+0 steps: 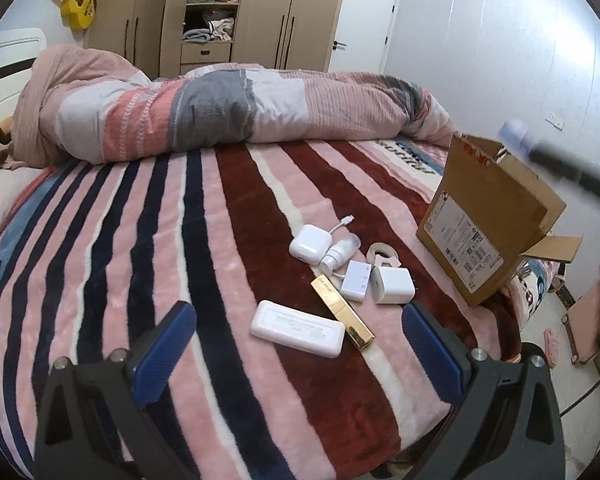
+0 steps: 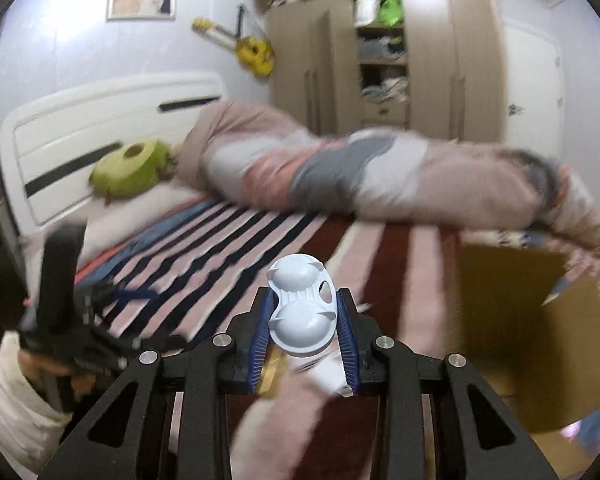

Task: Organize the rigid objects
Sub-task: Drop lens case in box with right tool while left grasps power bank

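My left gripper (image 1: 296, 326) is open and empty, low over the striped blanket. Just ahead lie a white power bank (image 1: 298, 328), a gold bar-shaped case (image 1: 342, 306), a white earbud case (image 1: 308, 244), a small white bottle (image 1: 338, 256), a white adapter (image 1: 356, 275), a white charger cube (image 1: 392, 285) and a tape roll (image 1: 384, 253). My right gripper (image 2: 304, 320) is shut on a pale blue two-cup plastic holder (image 2: 302, 308) and holds it above the bed, left of the open cardboard box (image 2: 512, 340). The box also shows in the left wrist view (image 1: 484, 224), with the holder (image 1: 512, 132) blurred above it.
A rolled duvet (image 1: 220, 112) lies across the bed behind the objects. The bed's edge and the floor (image 1: 548, 332) are at the right. A green plush (image 2: 128, 170) sits by the white headboard (image 2: 100, 120). A wardrobe (image 1: 220, 12) stands at the back.
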A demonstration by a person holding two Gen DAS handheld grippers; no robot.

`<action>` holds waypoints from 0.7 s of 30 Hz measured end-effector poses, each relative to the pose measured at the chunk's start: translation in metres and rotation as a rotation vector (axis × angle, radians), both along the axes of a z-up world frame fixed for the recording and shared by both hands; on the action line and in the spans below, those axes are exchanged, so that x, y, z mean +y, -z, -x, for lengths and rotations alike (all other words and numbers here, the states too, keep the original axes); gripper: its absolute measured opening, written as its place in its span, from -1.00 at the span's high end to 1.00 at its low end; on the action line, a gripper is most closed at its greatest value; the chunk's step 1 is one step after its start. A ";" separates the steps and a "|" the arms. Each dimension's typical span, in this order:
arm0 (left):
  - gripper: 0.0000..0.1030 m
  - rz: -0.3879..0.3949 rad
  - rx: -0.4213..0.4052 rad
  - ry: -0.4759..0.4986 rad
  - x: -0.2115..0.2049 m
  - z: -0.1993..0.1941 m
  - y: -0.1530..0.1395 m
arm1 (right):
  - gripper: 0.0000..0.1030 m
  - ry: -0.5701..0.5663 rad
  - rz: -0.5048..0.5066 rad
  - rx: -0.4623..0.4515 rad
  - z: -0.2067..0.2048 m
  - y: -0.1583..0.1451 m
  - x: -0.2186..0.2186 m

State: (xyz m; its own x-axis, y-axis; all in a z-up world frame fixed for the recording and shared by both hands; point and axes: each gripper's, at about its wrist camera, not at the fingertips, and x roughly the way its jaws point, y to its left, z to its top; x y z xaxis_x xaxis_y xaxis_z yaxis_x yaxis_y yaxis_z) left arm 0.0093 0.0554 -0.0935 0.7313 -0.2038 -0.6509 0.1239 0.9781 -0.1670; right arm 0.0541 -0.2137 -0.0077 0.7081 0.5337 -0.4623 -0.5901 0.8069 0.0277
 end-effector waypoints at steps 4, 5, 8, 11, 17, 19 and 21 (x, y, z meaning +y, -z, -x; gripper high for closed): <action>-0.98 -0.016 0.033 0.022 -0.008 -0.017 0.017 | 0.46 0.128 0.090 0.040 -0.029 -0.012 -0.036; -0.98 -0.030 0.049 0.024 -0.010 -0.024 0.026 | 0.46 0.152 0.111 0.059 -0.036 -0.011 -0.044; -0.89 -0.046 0.086 0.040 -0.013 -0.037 0.048 | 0.45 0.208 0.168 0.131 -0.060 0.001 -0.062; -0.75 -0.068 0.139 0.062 -0.017 -0.052 0.073 | 0.38 0.231 0.173 0.167 -0.071 0.014 -0.075; -0.68 -0.103 0.165 0.080 -0.024 -0.061 0.091 | 0.10 0.180 0.120 0.158 -0.067 0.017 -0.072; -0.70 -0.155 0.153 0.091 -0.031 -0.061 0.094 | 0.07 0.155 0.102 0.154 -0.065 0.015 -0.067; -0.71 -0.171 0.145 0.096 -0.032 -0.061 0.095 | 0.06 0.129 0.090 0.146 -0.061 0.014 -0.057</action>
